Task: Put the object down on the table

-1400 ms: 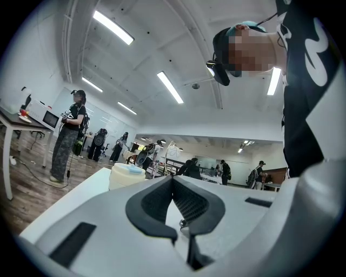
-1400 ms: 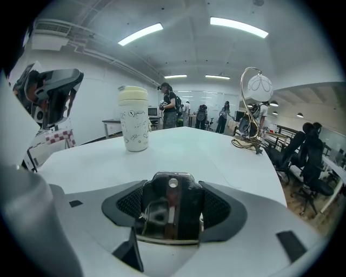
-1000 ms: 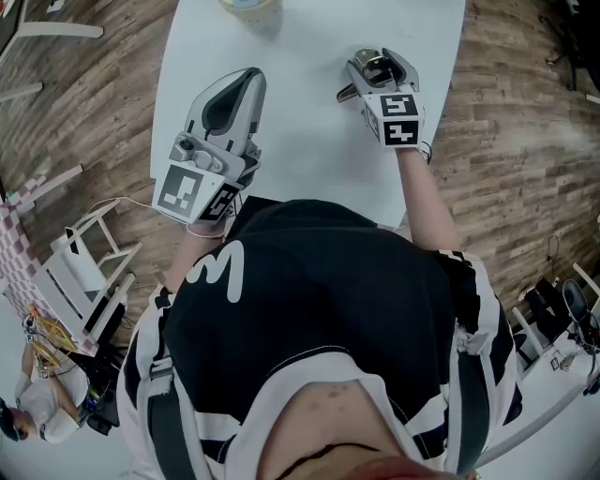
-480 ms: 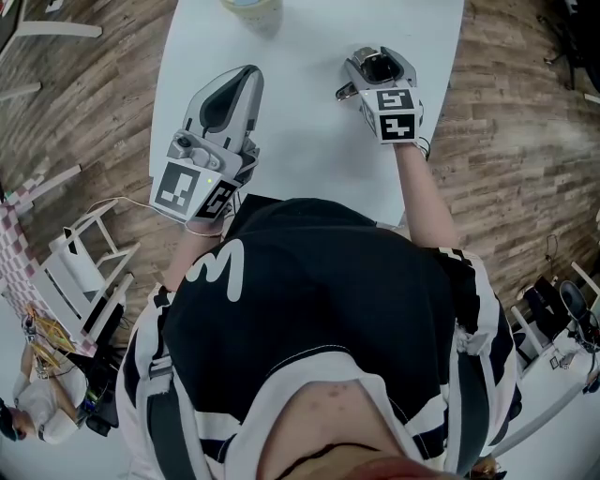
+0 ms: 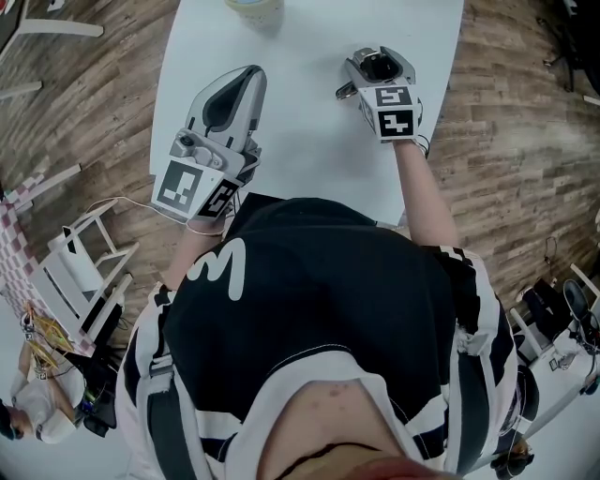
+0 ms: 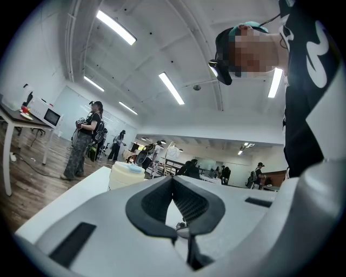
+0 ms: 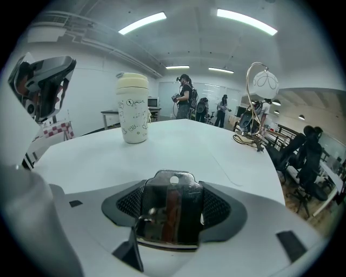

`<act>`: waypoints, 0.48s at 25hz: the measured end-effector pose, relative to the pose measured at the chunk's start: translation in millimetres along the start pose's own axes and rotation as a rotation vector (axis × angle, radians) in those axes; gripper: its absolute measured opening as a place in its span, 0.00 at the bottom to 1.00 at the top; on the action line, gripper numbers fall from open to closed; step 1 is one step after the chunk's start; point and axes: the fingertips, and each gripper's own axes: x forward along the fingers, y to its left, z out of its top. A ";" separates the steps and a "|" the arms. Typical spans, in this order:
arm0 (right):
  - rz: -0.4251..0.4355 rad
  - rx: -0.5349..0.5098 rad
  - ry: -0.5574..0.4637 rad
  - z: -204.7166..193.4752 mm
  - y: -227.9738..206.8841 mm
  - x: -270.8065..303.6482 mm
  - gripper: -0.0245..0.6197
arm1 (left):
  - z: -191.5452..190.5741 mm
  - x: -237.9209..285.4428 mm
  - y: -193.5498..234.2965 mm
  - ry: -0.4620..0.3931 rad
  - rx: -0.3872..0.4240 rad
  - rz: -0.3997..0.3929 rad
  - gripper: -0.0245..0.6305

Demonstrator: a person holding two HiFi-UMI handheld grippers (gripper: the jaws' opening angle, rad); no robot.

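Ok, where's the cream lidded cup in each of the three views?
Head view: cream cup at the top edge, cut off, on the white table beyond the left tongs.
Left gripper view: cup left of centre, just over the shut tongs.
Right gripper view: cup upper left, upright, beyond the shiny metal piece in the right tongs.
Shared landmark: the white table under it.

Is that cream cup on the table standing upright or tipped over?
Upright. In the right gripper view the cup stands on its base on the white table, lid on top.
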 end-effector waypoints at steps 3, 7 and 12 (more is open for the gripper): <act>0.003 0.003 0.006 -0.3 -0.7 -0.4 0.51 | 0.3 1.0 -2.7 0.000 0.000 -0.002 0.04; 0.005 0.004 0.008 0.2 -0.7 0.3 0.51 | 2.0 2.0 -5.8 -0.001 0.004 -0.009 0.04; -0.001 -0.001 -0.001 -0.3 0.5 1.0 0.51 | 2.3 1.7 -9.4 0.001 0.014 -0.015 0.04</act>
